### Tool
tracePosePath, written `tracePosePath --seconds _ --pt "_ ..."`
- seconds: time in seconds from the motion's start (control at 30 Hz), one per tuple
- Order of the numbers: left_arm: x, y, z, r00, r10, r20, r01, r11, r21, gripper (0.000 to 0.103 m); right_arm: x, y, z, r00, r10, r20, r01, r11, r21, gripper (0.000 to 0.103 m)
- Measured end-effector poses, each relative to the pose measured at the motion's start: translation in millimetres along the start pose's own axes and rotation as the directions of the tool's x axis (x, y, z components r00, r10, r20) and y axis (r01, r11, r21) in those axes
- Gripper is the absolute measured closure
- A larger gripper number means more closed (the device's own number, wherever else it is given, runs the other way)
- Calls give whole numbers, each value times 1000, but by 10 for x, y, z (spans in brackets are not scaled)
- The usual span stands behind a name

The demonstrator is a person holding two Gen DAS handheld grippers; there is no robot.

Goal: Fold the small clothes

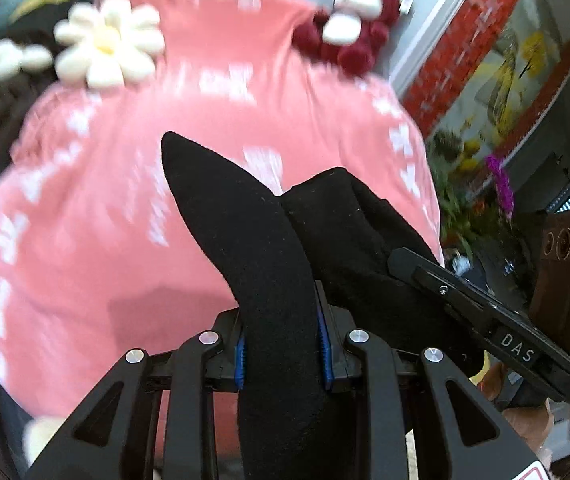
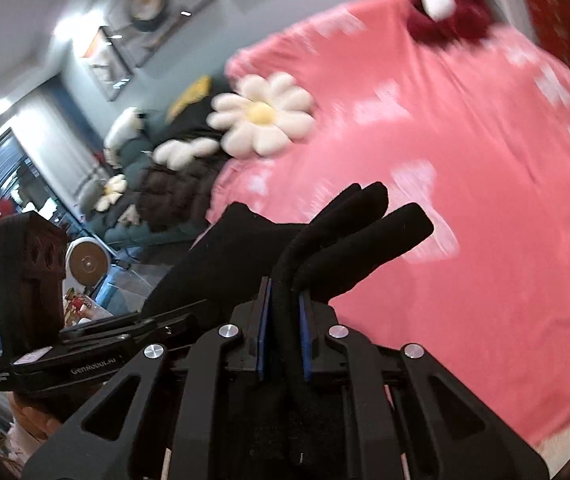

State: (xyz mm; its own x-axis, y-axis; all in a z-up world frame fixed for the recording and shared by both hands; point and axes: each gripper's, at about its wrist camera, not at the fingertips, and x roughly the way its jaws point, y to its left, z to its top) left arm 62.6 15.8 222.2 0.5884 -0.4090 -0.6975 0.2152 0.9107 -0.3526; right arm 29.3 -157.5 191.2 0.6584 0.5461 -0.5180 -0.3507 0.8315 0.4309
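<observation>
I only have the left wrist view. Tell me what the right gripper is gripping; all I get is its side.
Observer: The right gripper is shut on the black garment; several bunched layers sit between its blue pads.
Operator: Confirm what sticks out past its fingers.
Observer: Two rounded black folds poke out beyond the fingers, over the pink blanket.
Operator: Report what lies left of the bed; my view cuts it off.
Observer: A dark sofa with a small flower cushion, and framed pictures on the grey wall above it.
Operator: Say whether my left gripper shows there.
Observer: Yes, the left gripper appears from the side at lower left, beside the cloth.
</observation>
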Motion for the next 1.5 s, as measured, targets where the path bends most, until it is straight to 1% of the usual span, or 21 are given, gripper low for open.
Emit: tracePosePath --seconds 0.1,0.17,0.2,0.23,0.27,0.3,0.37,0.43,0.53,0.63,0.73,0.87,0.93,1.0,1.03,1.1,1.13,1.3,1.37,1.43,1.5 --pt "-184 173 91 998 28 57 -29 999 21 79 145 194 67 1000 2 19 -2 999 -35 92" --pt "-68 433 79 997 41 72 -43 999 29 68 386 202 9 1000 -27 4 27 997 -73 88" --pt "98 587 19 995 73 62 -75 997 35 60 582 136 -104 996 -87 -4 86 992 -87 82" --pt "250 705 -57 991 123 57 -125 992 31 31 780 40 -256 988 -151 -27 148 985 -89 74" --pt "452 873 -182 980 193 58 -194 981 11 19 1048 -166 -474 964 -247 -103 240 968 -72 73" --pt "585 1022 -307 970 241 46 -241 971 -10 21 1211 -337 -667 936 -301 -185 297 954 -50 72" --pt "900 1335 -665 953 298 -63 -302 951 -64 23 1250 -564 -1012 919 -287 -269 309 950 40 72" --pt "1002 1503 -963 960 260 -105 -273 953 -131 23 1215 -658 -1245 914 -262 -308 300 950 82 72" --pt "1082 1589 -1160 966 226 -123 -244 956 -161 23 1288 -739 -1459 881 -279 -382 326 943 64 72" --pt "1149 1551 -1138 967 225 -121 -241 960 -139 23 1411 -788 -1306 888 -270 -371 327 940 99 70" --pt "1138 1496 -1087 969 228 -92 -238 966 -105 23 1639 -699 -988 897 -300 -325 338 939 65 44" --pt "1181 1497 -1095 964 252 -88 -259 963 -74 22 1990 -632 -748 893 -336 -301 354 935 7 44" --pt "1196 1525 -1125 964 249 -99 -257 962 -87 22 2069 -601 -714 895 -348 -277 359 933 -14 63" --pt "1203 1526 -1130 964 247 -101 -256 962 -89 22 2113 -579 -744 897 -358 -258 365 931 -24 71" --pt "1210 1519 -1123 965 243 -101 -252 964 -84 22 2171 -601 -788 887 -372 -274 378 925 -35 71" --pt "1223 1508 -1125 965 243 -100 -251 965 -77 22 2370 -693 -957 836 -427 -345 426 901 -82 71" --pt "1240 1506 -1129 965 241 -105 -249 966 -74 22 2395 -743 -1001 834 -420 -359 425 902 -68 72" --pt "1291 1507 -1148 963 240 -122 -250 966 -72 22 2150 -757 -893 865 -400 -301 433 900 48 71" --pt "1301 1504 -1150 962 242 -125 -252 965 -71 22 2132 -789 -851 866 -403 -295 441 895 72 62" --pt "1314 1510 -1150 962 240 -129 -252 965 -78 22 2197 -882 -771 865 -401 -302 448 888 104 40" --pt "1320 1514 -1152 962 239 -131 -251 964 -88 22 2281 -943 -696 863 -405 -303 454 884 111 36"
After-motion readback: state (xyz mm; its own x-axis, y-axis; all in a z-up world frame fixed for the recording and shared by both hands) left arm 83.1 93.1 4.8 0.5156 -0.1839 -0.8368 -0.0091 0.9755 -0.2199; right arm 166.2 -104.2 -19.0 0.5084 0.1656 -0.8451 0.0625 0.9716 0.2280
